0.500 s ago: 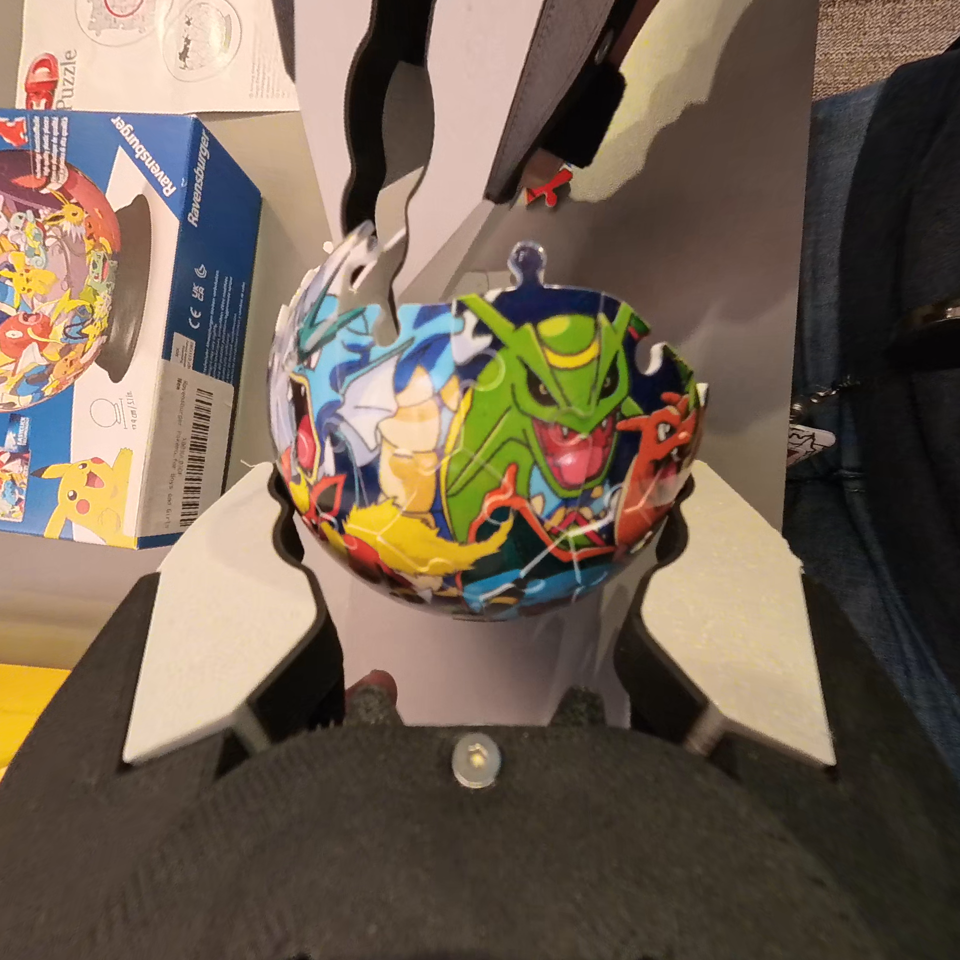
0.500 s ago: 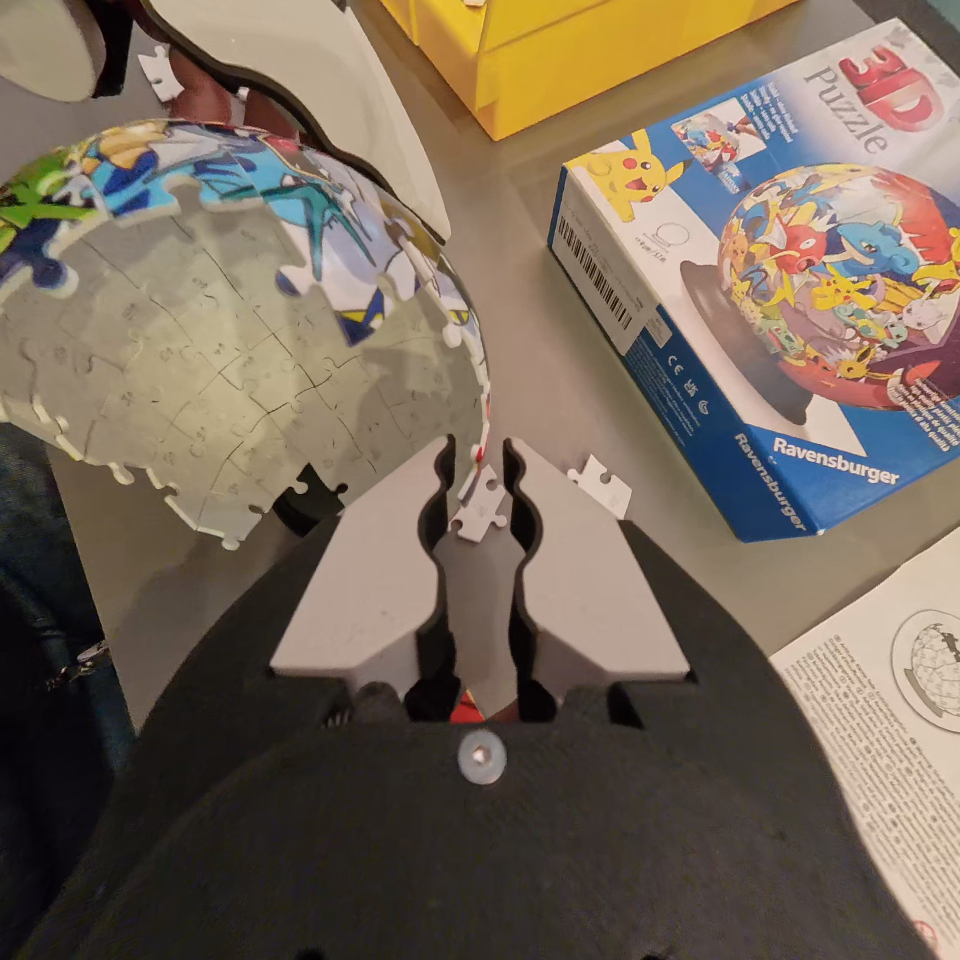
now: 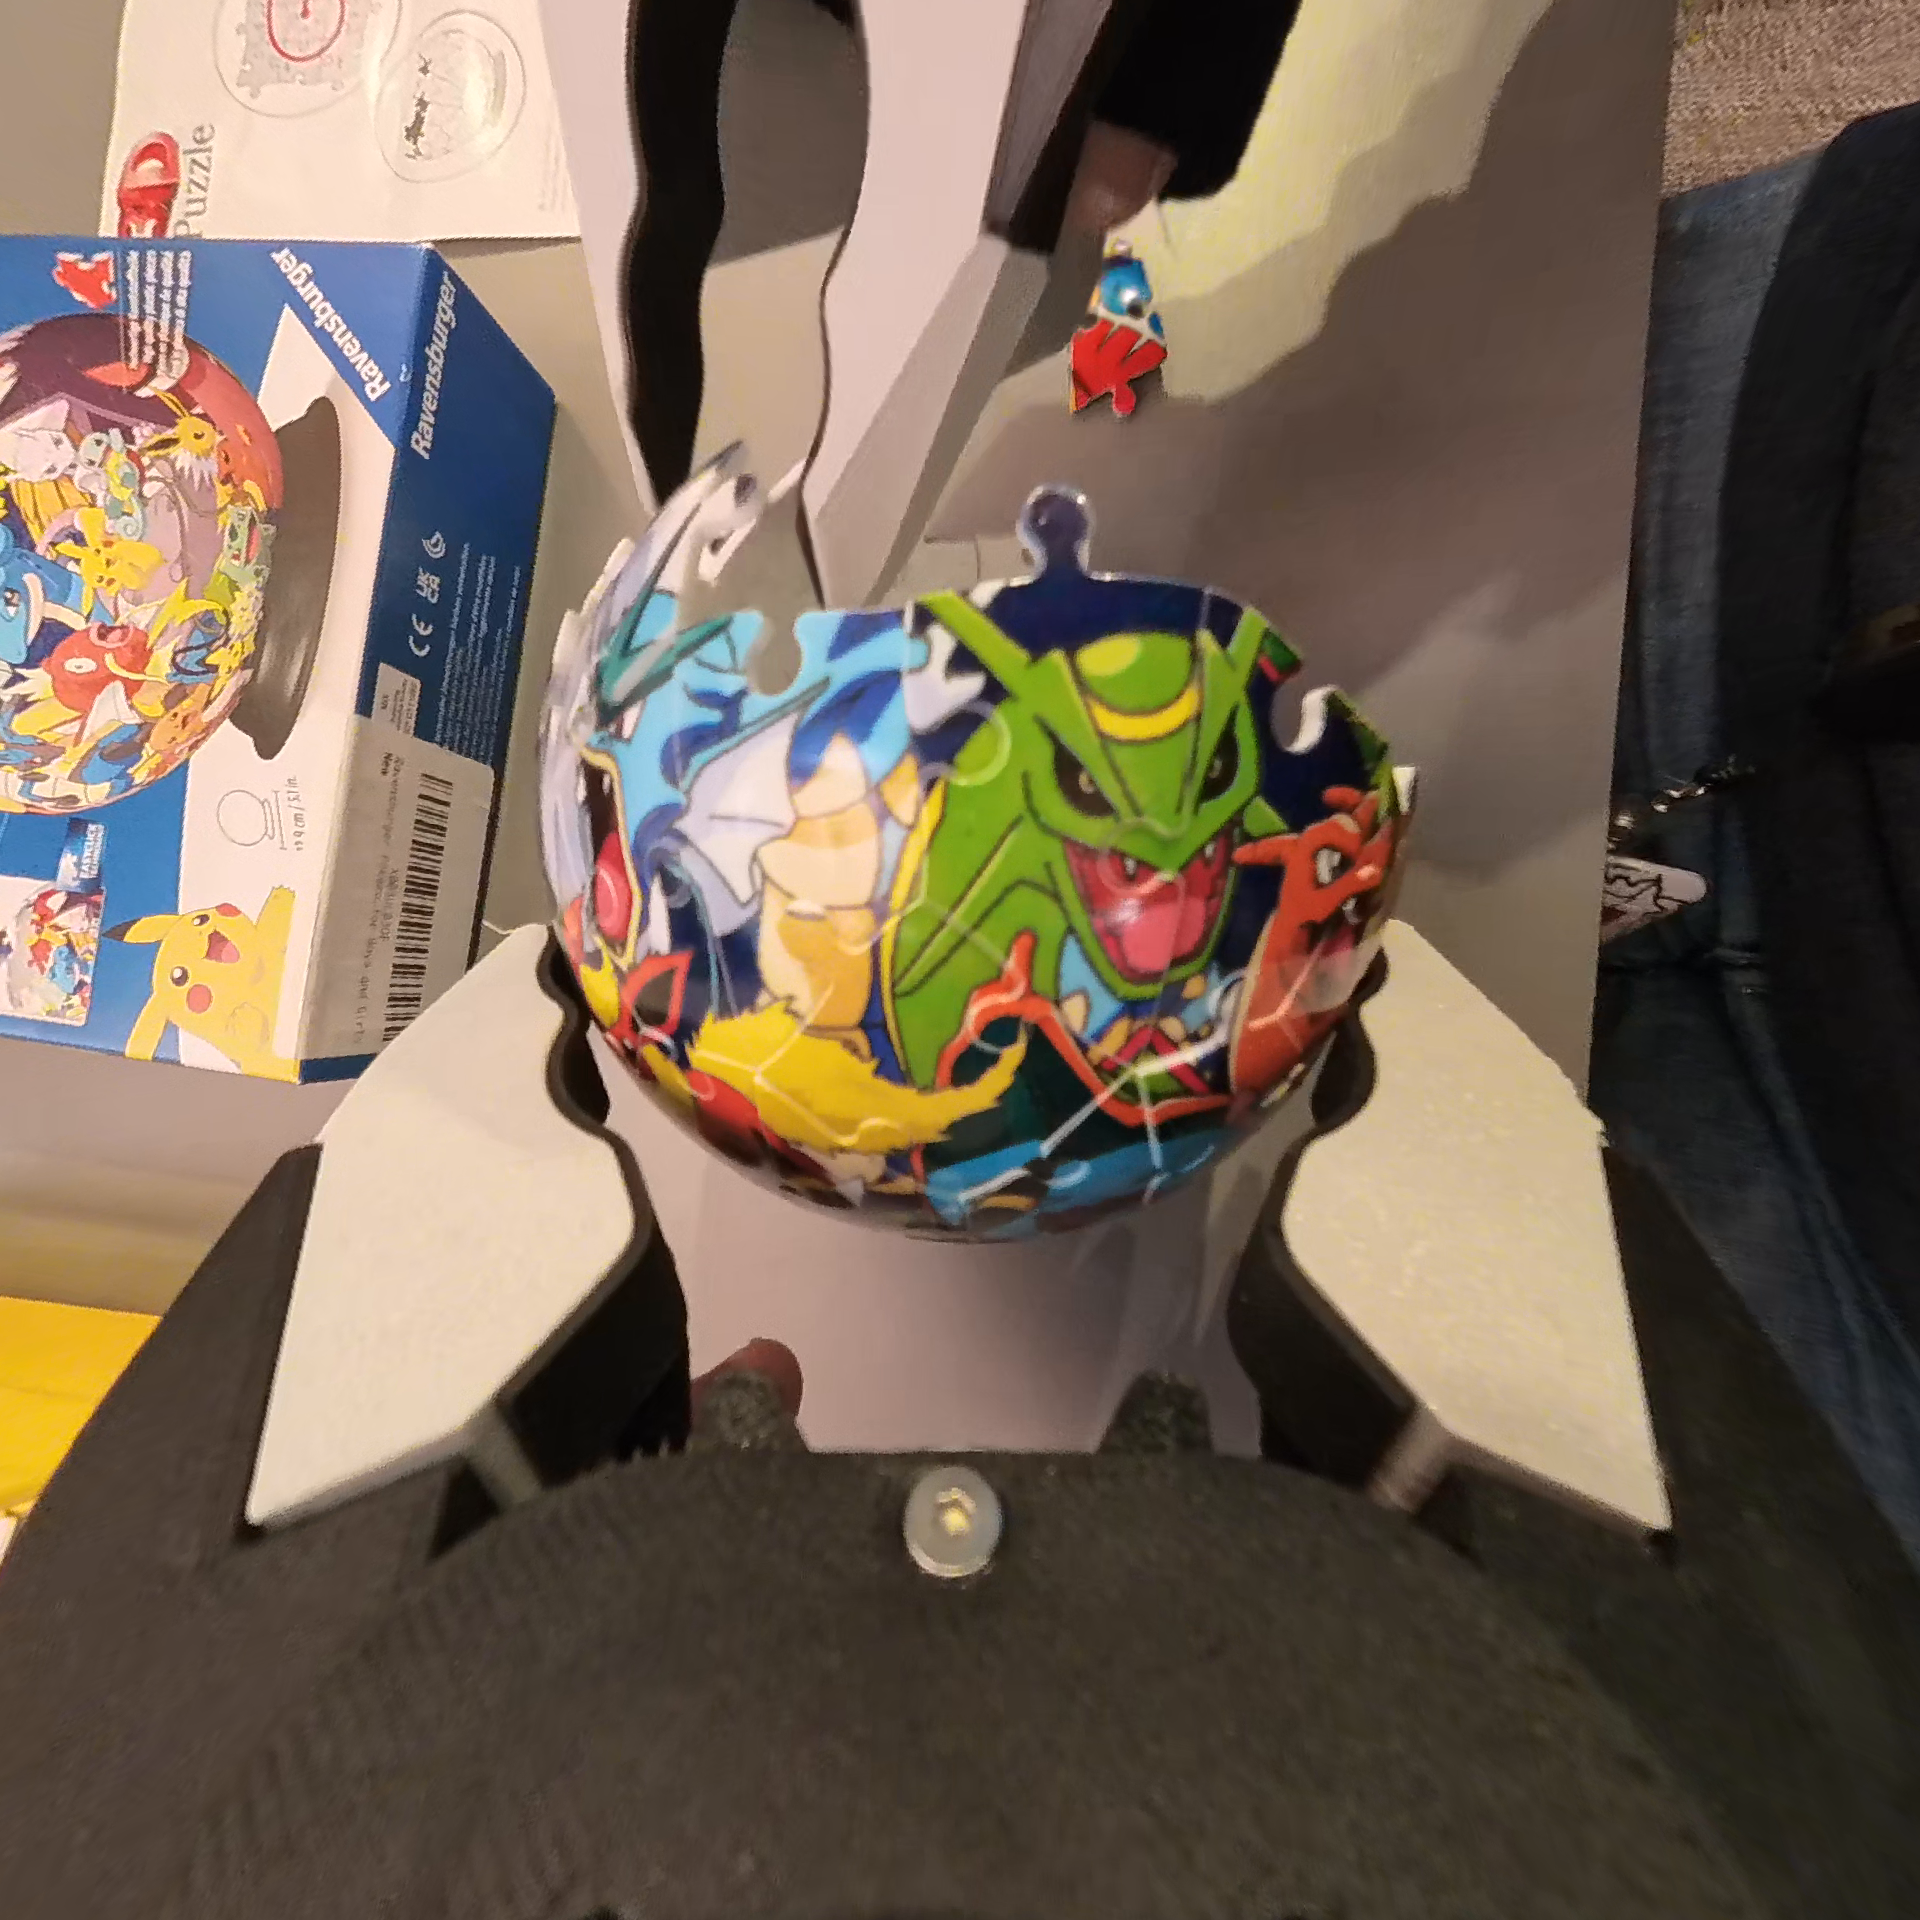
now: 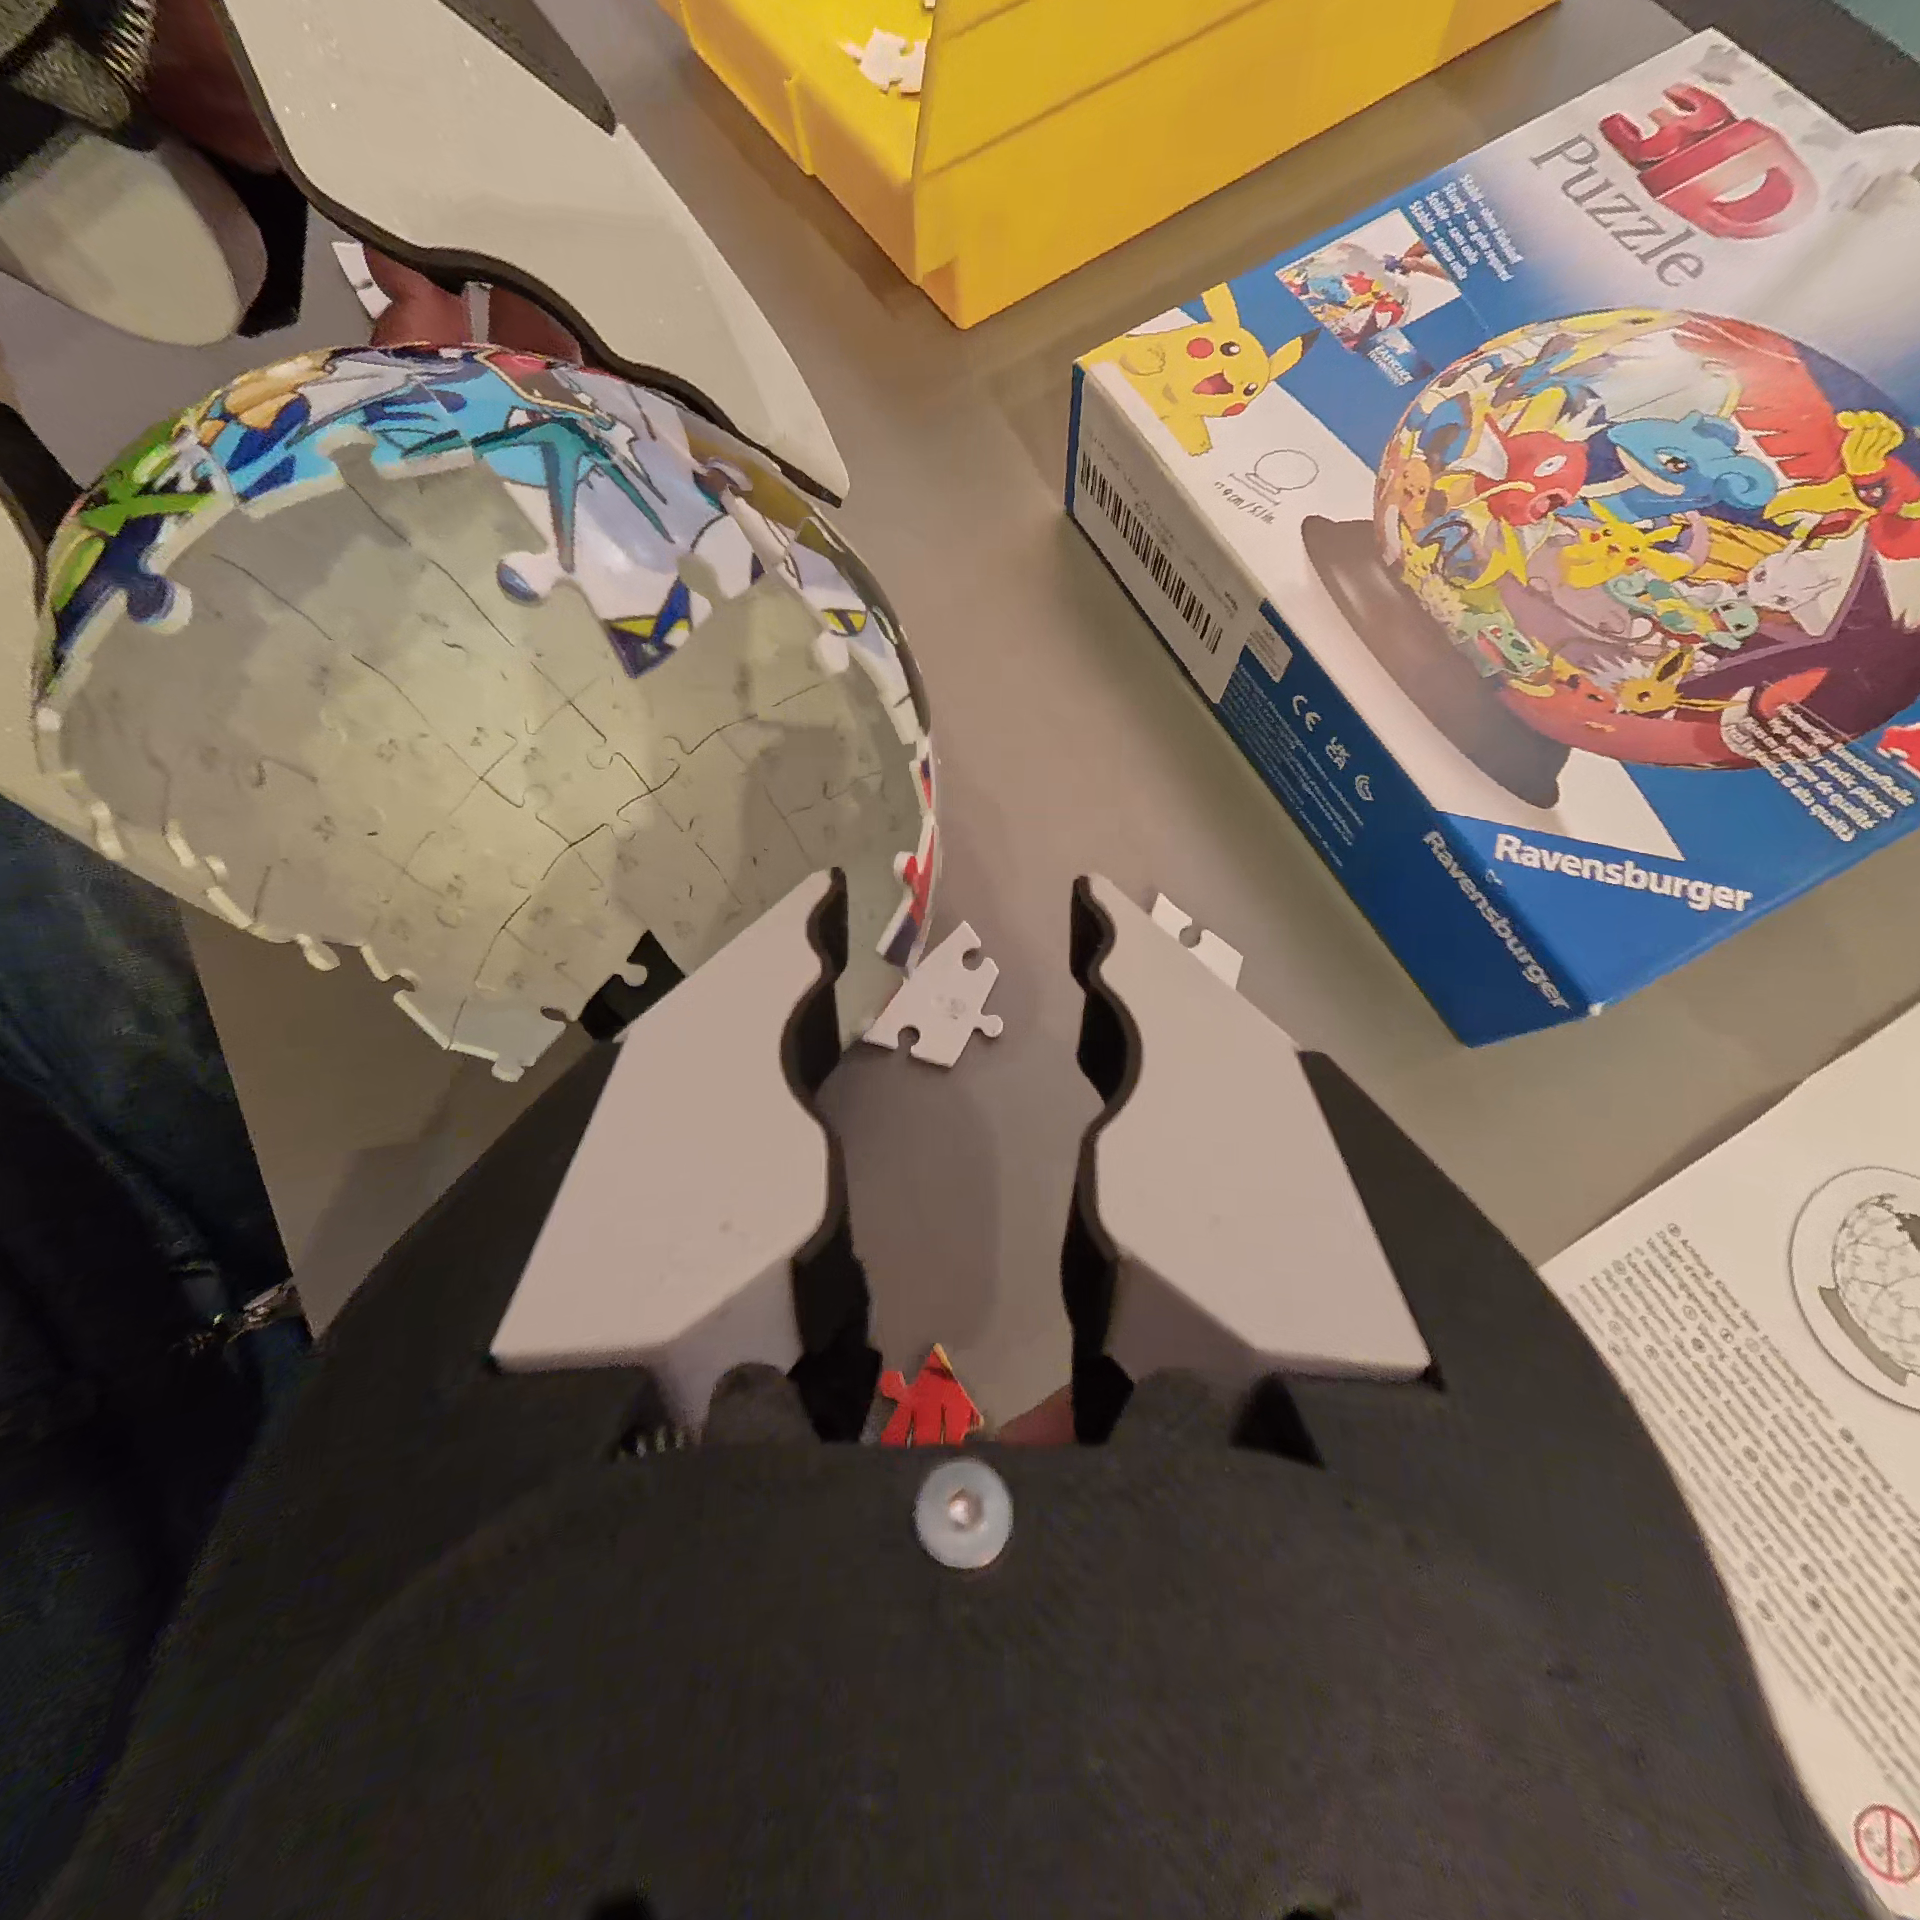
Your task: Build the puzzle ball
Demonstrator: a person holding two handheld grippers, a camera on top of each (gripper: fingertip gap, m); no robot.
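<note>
- Left gripper point(image 3: 966, 997) clamped on the puzzle ball point(image 3: 966, 883), one finger on each side of its lower half, ball held up off the table point(image 4: 1039, 582).
- Ball is only partly built: a coloured shell with a jagged, notched top rim in the left wrist view; right wrist view looks into its open side point(image 4: 468, 769) and shows the pale grey backs of the joined pieces.
- Right gripper point(image 4: 956, 925) has its fingers spread, with nothing between the tips. It sits just right of the ball's open rim; its left finger point(image 4: 727, 1091) is close to the rim, contact unclear.
- A loose piece point(image 4: 940, 997), white side up, lies on the table in the gap between the right gripper's tips. A second white piece point(image 4: 1195, 935) shows just past the right finger.
- A red-and-yellow piece point(image 4: 928, 1405) sits deep at the base of the right gripper's fingers; whether it is pinched there or lying below, can't tell.
- In the left wrist view, a small red-and-blue piece point(image 3: 1120, 343) shows by the underside of the right gripper, beyond the ball; whether it is held, can't tell.
- Blue puzzle box point(image 4: 1507, 623) lies flat on the table to the right of the ball, well apart from it.
- Yellow box point(image 4: 1039, 135) sits at the far side, with white pieces point(image 4: 891, 50) in it.
- Instruction sheet point(image 4: 1766, 1403) lies at the near right.
- A person's dark-clad legs point(image 4: 104, 1143) are beside the table at the near left edge.
</note>
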